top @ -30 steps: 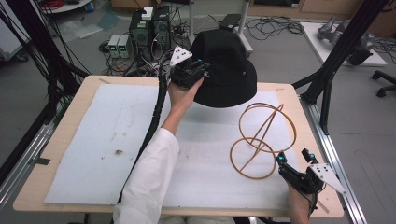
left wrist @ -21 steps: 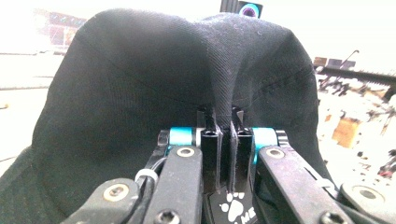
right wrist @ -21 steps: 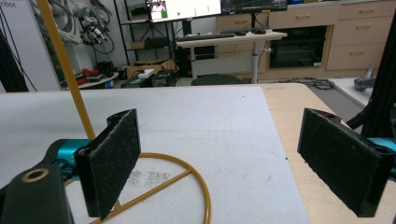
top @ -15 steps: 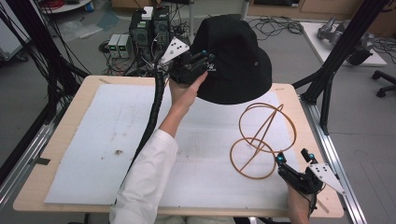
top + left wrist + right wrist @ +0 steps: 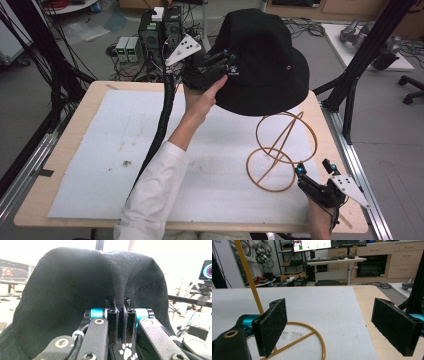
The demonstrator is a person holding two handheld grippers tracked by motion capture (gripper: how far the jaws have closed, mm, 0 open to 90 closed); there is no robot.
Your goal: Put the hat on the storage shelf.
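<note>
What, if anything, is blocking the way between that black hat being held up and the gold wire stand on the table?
Nothing visible. The left gripper is pinching the black hat in the air, up and behind the gold wire stand. The space between them looks free. The right gripper waits open beside the stand's base ring, not across the path.

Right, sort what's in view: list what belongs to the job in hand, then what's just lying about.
In the job:
- black hat, pinched in the left gripper
- gold wire stand on the white mat
- right gripper, open beside the stand

Lying about:
- electronics boxes behind the table
- desk with monitors
</note>
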